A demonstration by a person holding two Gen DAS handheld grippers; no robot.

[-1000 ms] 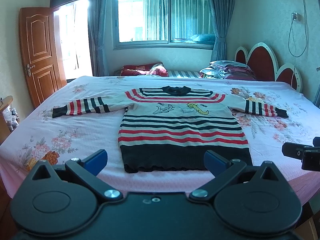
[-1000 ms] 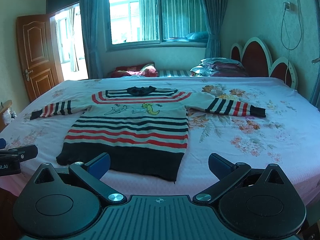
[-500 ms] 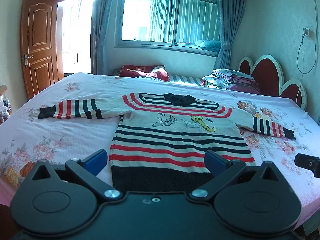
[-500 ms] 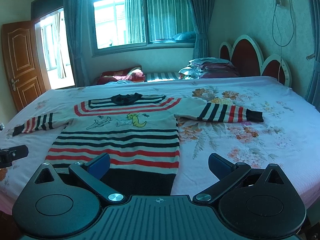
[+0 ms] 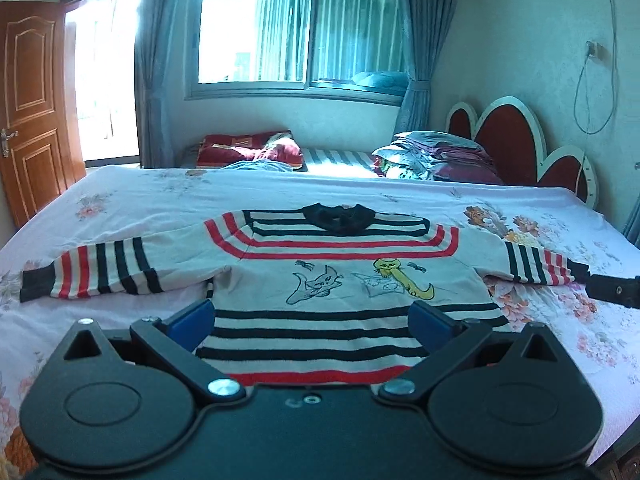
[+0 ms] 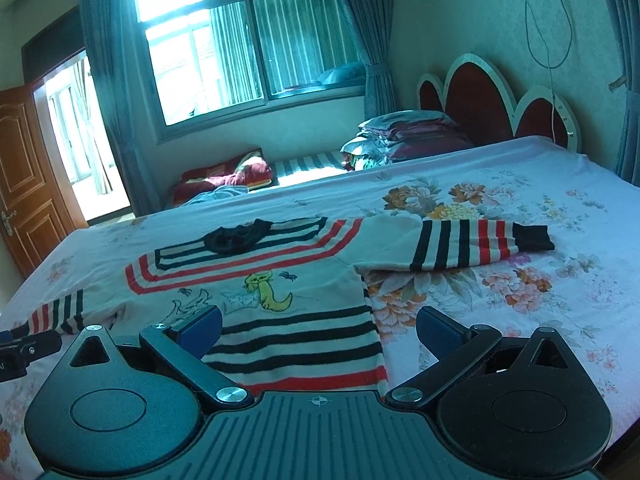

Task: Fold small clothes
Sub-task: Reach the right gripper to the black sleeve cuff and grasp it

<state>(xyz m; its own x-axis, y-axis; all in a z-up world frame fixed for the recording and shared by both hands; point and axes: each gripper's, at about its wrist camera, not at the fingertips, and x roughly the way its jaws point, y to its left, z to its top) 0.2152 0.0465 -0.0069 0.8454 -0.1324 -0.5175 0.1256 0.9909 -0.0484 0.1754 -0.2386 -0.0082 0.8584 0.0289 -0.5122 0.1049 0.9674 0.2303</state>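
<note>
A small striped sweater (image 5: pixel 340 280) lies flat, face up, on the bed, sleeves spread to both sides, black collar far from me. It also shows in the right wrist view (image 6: pixel 280 280). My left gripper (image 5: pixel 312 320) is open and empty, hovering over the sweater's lower body. My right gripper (image 6: pixel 320 326) is open and empty, over the sweater's right side edge. The right sleeve (image 6: pixel 480 244) lies ahead and to the right of it. The left sleeve (image 5: pixel 96 272) lies ahead and to the left of the left gripper.
The bed (image 5: pixel 160 200) has a pink floral sheet. Folded bedding (image 5: pixel 436 156) and a red pillow (image 5: pixel 248 150) sit at the far side. A headboard (image 5: pixel 516 140) stands at the right, a wooden door (image 5: pixel 28 108) at the left.
Both grippers have moved forward over the bed and now hover above the sweater's lower part. Both stay open. The sweater has not moved.
</note>
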